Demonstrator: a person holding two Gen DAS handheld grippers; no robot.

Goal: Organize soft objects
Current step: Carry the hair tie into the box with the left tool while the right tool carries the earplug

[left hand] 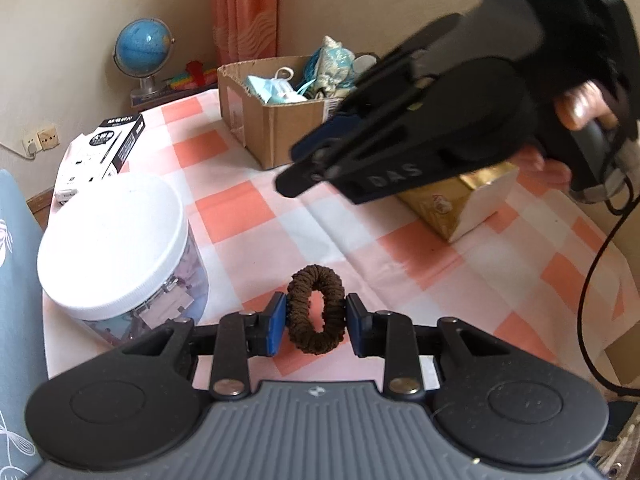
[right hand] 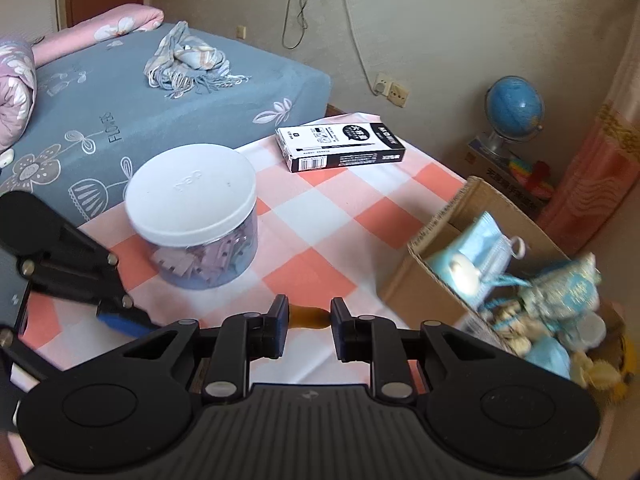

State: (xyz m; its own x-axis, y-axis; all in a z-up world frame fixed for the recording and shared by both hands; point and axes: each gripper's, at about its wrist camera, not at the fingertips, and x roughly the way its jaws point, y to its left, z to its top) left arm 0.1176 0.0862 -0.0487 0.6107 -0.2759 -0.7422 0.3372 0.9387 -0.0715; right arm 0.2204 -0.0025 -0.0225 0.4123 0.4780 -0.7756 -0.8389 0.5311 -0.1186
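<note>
While the left gripper point(left hand: 316, 320) pinches a brown hair tie point(left hand: 317, 308) just above the checked worktop point(left hand: 256, 240), the right gripper point(right hand: 309, 320) clamps a small amber piece point(right hand: 310, 317) near the cardboard box point(right hand: 424, 276); either soft item could slip free, or the two grippers could collide.
</note>
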